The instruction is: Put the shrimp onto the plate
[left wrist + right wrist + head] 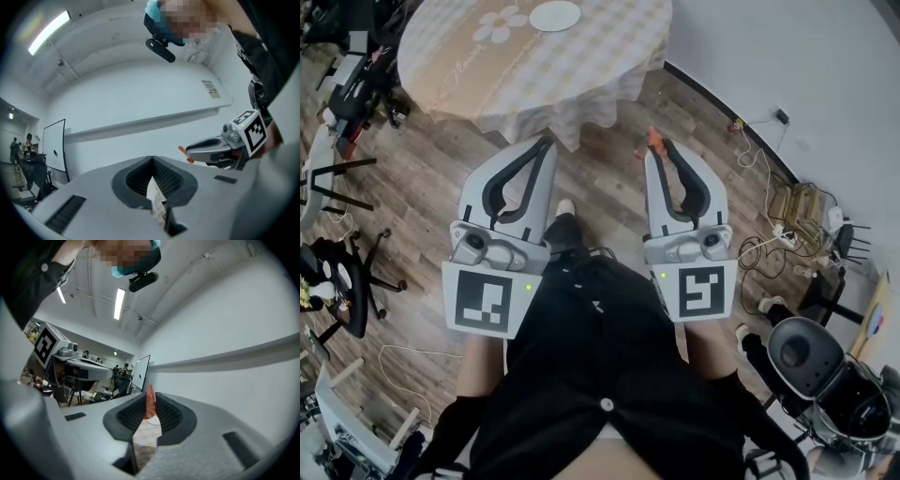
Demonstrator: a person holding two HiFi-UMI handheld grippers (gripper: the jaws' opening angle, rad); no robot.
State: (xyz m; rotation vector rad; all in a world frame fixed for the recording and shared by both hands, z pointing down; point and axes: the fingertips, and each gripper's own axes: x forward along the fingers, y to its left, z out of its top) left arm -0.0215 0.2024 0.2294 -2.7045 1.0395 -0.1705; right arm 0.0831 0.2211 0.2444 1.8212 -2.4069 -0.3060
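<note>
An orange shrimp (654,141) sticks out of the tips of my right gripper (657,150), which is shut on it. In the right gripper view the shrimp (150,402) stands upright between the ribbed pads. My left gripper (547,142) is shut with nothing in it; its jaws meet in the left gripper view (152,160). Both grippers are held in front of the person's body, short of the round table (609,66). A white plate (555,15) lies on the table's far side. The left gripper view also shows the right gripper (220,145) with the shrimp (183,153) at its tip.
The table wears a checked cloth with a flower print (500,23). Black chairs and stands (342,272) crowd the left. Cables and a power strip (783,234) lie by the wall on the right, with a round grey appliance (811,352) at lower right.
</note>
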